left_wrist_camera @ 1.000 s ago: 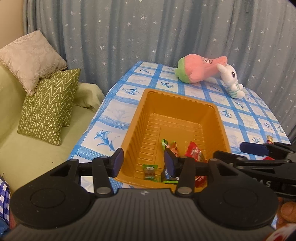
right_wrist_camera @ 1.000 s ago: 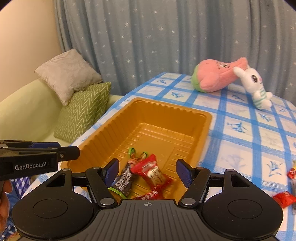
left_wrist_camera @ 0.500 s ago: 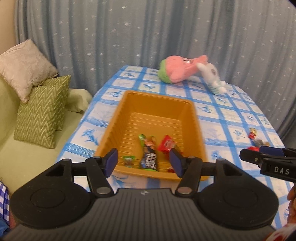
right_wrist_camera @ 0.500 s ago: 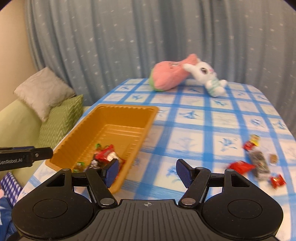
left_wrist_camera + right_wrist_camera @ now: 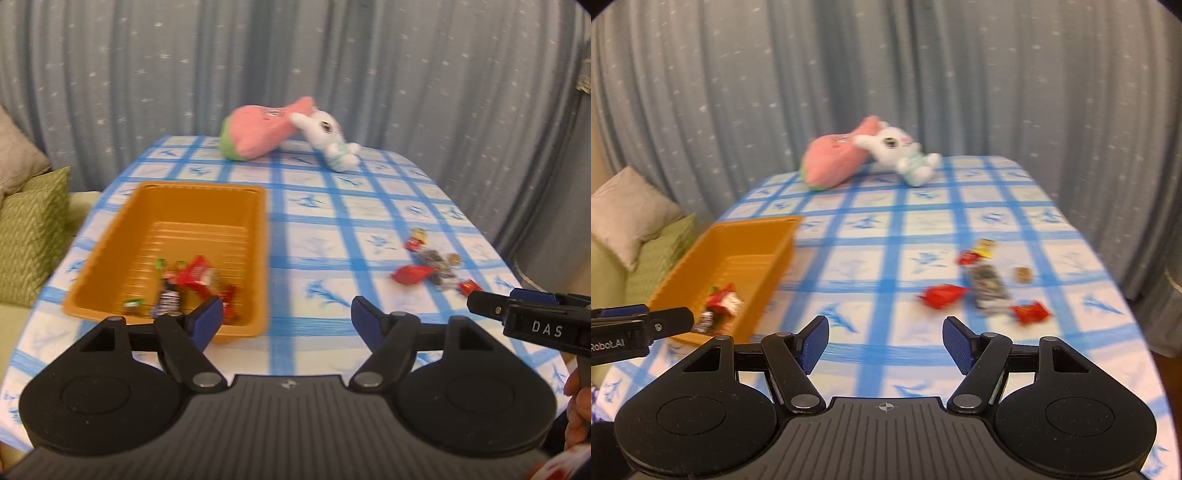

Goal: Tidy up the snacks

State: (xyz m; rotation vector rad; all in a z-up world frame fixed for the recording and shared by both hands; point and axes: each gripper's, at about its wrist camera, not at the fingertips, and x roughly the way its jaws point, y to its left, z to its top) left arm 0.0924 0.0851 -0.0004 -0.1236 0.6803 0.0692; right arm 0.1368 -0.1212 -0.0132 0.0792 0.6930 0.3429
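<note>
An orange tray sits on the left of the blue checked table and holds several wrapped snacks at its near end. More snacks lie loose on the right: a red packet, a dark packet, and small red ones. My left gripper is open and empty, above the table's near edge beside the tray. My right gripper is open and empty, short of the loose snacks.
A pink plush and a white rabbit plush lie at the table's far end before a grey curtain. A sofa with green and beige cushions stands left of the table. The right gripper shows in the left wrist view.
Both grippers have pulled back from the tray and swung right, towards the loose snacks. The left jaws have opened wider. The right gripper's snacks from a second ago lie in the tray.
</note>
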